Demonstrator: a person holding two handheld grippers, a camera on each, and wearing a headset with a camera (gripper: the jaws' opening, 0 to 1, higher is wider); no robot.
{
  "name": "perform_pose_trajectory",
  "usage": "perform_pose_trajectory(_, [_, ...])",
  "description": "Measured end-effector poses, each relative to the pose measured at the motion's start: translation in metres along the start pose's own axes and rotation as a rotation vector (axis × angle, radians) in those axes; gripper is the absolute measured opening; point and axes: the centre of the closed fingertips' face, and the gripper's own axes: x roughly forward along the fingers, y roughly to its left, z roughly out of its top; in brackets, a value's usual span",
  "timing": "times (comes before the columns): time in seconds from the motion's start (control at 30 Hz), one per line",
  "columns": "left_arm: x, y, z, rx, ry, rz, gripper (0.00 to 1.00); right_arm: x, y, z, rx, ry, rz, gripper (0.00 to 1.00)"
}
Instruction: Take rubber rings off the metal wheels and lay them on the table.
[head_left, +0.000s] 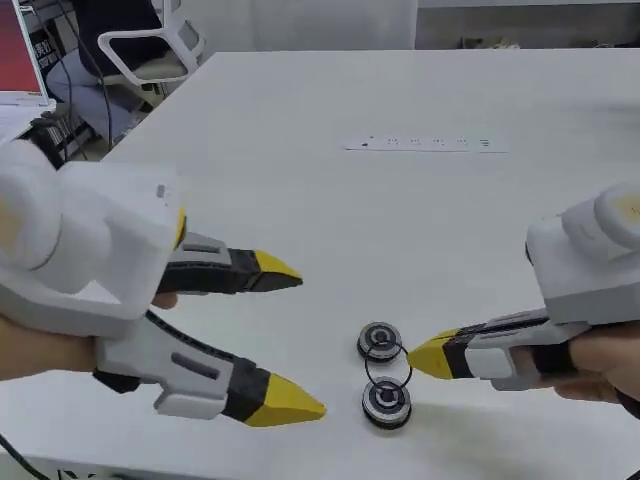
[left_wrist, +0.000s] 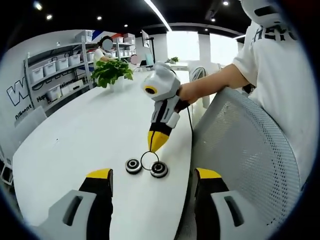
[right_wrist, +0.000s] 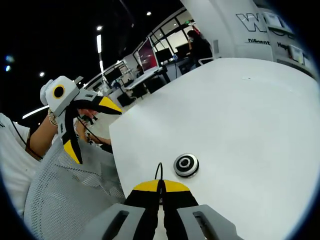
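Hovering with jaws spread wide, the left gripper waits left of the far wheel and near wheel (probably ready to steady one). Just right of them, the right gripper is clenched on the thin rubber ring. The ring lies at its tips between both wheels, apparently loose enough to lay on the table.

Right gripper view: just a short arc of the rubber ring sticks out above the closed jaws, the rest is covered by them. Wall lettering is clipped at the edge.
Head view: the left gripper body is blurred and cut by the left edge. The right gripper runs off the right edge, with the hand mostly behind it. The row of small marks far out on the table is too small to read.
Left gripper view: the person is cropped at the top, and the wall text on the left is partly cut and unreadable.
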Motion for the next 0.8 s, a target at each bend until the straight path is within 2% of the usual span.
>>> perform_pose_trajectory(0.2, [-0.027,0.008,-0.019,-0.07,0.002,0.102,0.66,-0.003,0.005,0.005,-0.019,-0.016,0.005,0.0])
perform_pose_trajectory(0.37, [-0.04,0.014,-0.037,-0.122,0.016,0.171,0.68,-0.006,0.007,0.012,-0.025,-0.043,0.009,0.0])
perform_pose_trajectory(0.4, [-0.041,0.014,-0.038,-0.127,0.015,0.176,0.68,-0.007,0.007,0.014,-0.024,-0.048,0.01,0.0])
perform_pose_trajectory(0.57, [-0.043,0.018,-0.057,-0.192,0.012,0.223,0.72,-0.009,0.009,0.02,-0.028,-0.07,0.009,0.0])
perform_pose_trajectory(0.7, [-0.04,0.017,-0.062,-0.214,0.005,0.233,0.73,-0.013,0.008,0.024,-0.058,-0.078,-0.013,0.0])
perform_pose_trajectory(0.8, [-0.037,0.014,-0.064,-0.224,0.004,0.23,0.73,-0.016,0.01,0.031,-0.045,-0.112,-0.005,0.0])
